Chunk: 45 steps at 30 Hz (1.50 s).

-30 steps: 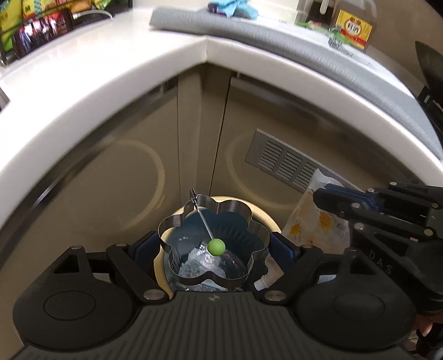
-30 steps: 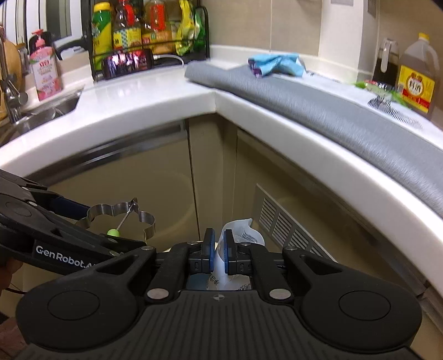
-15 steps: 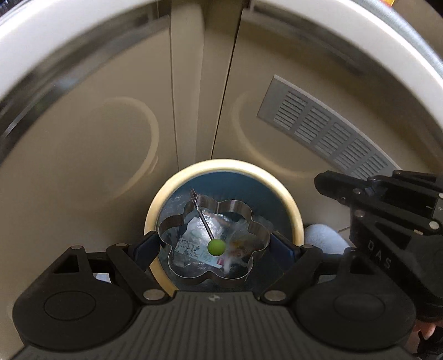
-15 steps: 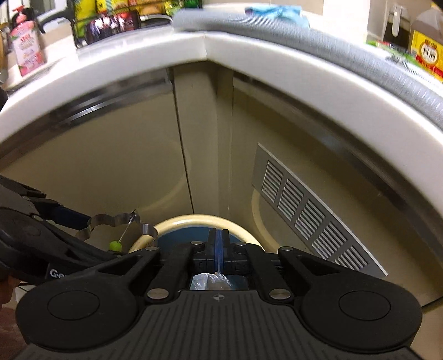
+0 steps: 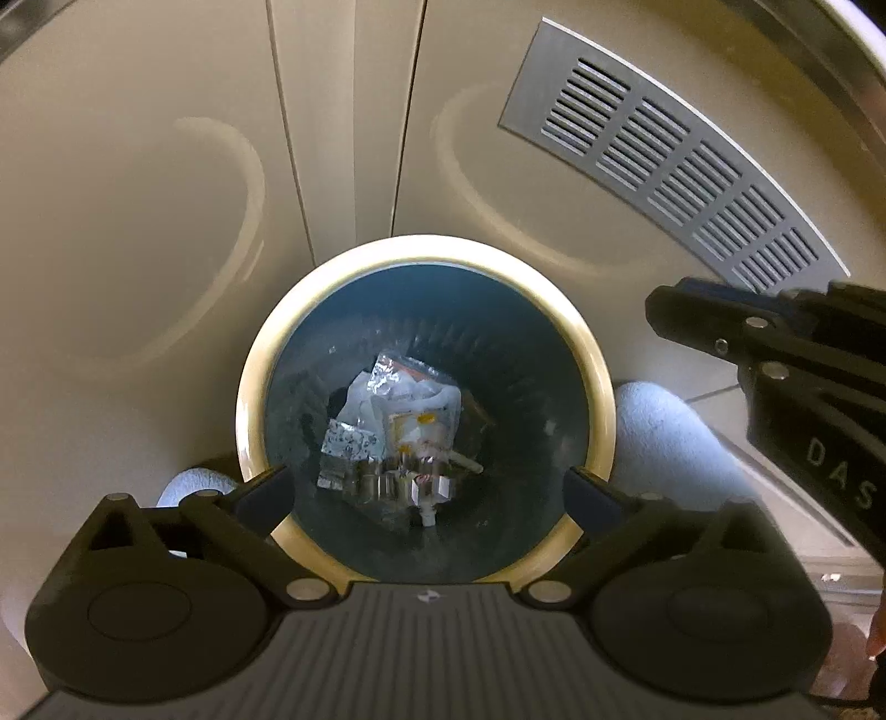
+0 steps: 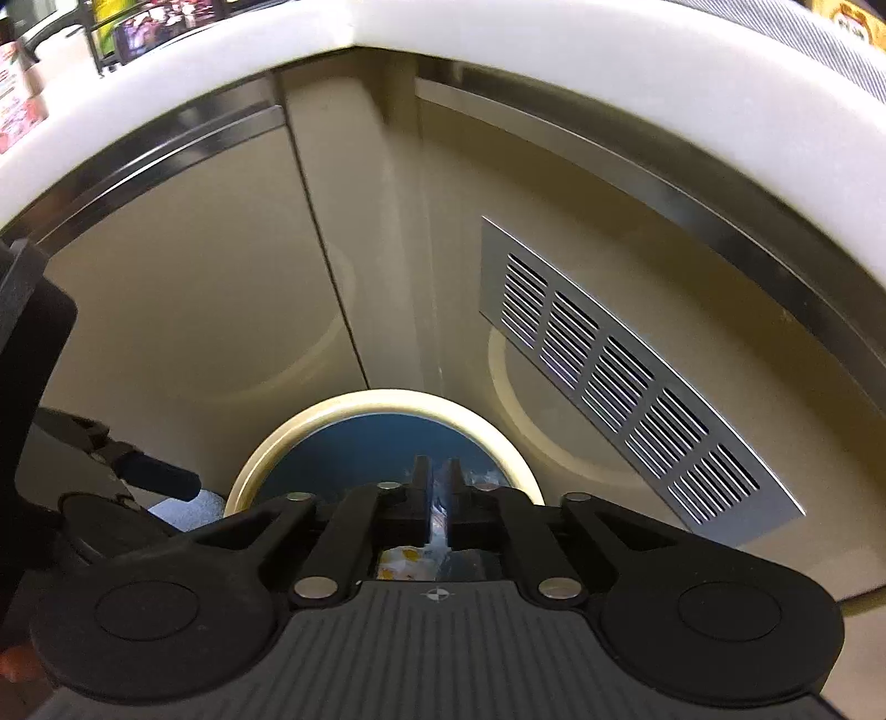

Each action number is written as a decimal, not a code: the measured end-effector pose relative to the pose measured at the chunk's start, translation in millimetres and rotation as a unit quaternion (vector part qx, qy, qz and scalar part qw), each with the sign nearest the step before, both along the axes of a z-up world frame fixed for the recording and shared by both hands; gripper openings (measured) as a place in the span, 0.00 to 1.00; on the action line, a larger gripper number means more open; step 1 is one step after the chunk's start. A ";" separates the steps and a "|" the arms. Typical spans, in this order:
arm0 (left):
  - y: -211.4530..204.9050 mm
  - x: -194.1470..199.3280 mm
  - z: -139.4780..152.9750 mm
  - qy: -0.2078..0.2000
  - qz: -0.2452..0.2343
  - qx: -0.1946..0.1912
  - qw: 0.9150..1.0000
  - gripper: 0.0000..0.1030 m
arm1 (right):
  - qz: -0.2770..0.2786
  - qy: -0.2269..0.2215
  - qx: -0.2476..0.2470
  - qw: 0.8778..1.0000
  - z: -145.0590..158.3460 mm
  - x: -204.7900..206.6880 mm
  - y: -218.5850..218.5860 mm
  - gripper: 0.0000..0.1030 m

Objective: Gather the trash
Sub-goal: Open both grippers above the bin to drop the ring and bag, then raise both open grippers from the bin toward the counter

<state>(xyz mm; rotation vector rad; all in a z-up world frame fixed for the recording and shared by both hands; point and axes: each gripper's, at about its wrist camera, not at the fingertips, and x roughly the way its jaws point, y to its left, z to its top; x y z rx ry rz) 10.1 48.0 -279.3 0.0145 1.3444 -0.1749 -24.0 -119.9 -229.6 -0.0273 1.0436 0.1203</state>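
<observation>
A round trash bin with a cream rim [image 5: 252, 387] and blue inside stands on the floor in the cabinet corner. Crumpled wrappers [image 5: 398, 410] and the metal flower-shaped mould [image 5: 398, 484] lie at its bottom. My left gripper [image 5: 429, 487] is open and empty, right above the bin mouth. My right gripper [image 6: 438, 498] is nearly shut, with a thin white wrapper [image 6: 440, 512] between its fingers, above the bin's rim [image 6: 387, 401]. It also shows at the right in the left wrist view [image 5: 686, 315].
Beige cabinet doors [image 5: 138, 194] meet in a corner behind the bin. A metal vent grille [image 6: 620, 382] is on the right door. The white countertop edge [image 6: 554, 50] overhangs above. A pale slipper or cloth [image 5: 664, 437] lies right of the bin.
My left gripper has opened and the metal mould has dropped into the bin. Both grippers have moved lower and closer to the bin.
</observation>
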 end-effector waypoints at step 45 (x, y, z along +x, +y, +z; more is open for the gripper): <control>19.3 -114.6 183.0 -0.283 0.026 0.070 0.956 1.00 | 0.054 -0.072 0.061 0.994 134.8 -74.1 7.1 0.90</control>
